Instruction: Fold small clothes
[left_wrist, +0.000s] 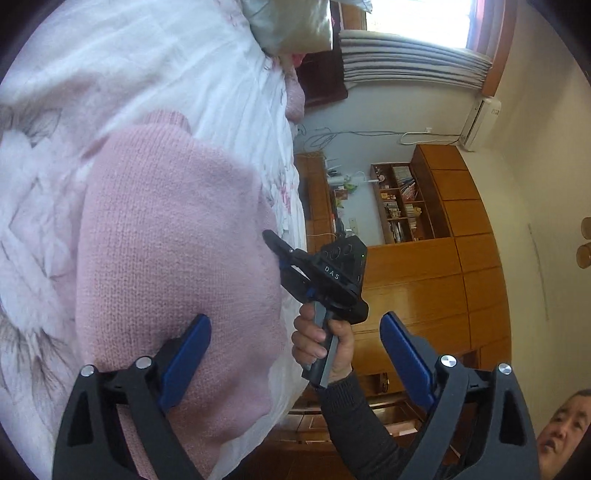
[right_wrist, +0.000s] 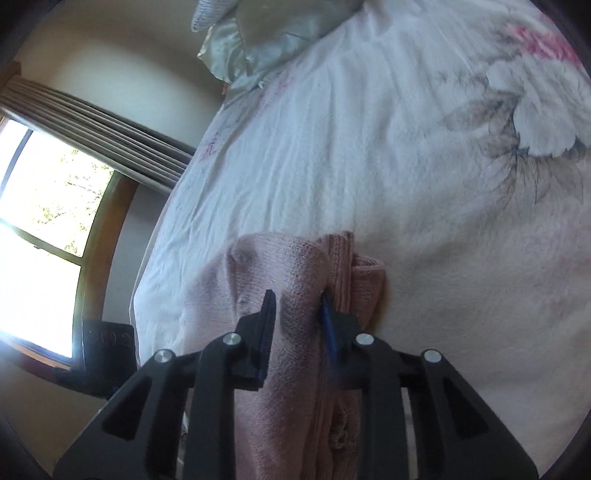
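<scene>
We see pink knit sweater (left_wrist: 177, 236) on bed, fine ribbed stitch, soft and slightly fuzzy. In left wrist view it lies mostly flat, broad panel spread smooth, ribbed cuff or collar end at far side. In right wrist view we see same sweater (right_wrist: 295, 280) bunched, one fold raised into ridge, ribbed hem doubled over just right of ridge, edge rolled. Near part is creased and gathered.

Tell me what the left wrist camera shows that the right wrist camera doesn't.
Only the left wrist view shows the open left gripper, the hand holding the right gripper, and the wooden cabinets. Only the right wrist view shows the right gripper pinching a bunched fold, plus the window. Both show the pink sweater on the floral bedsheet.
</scene>
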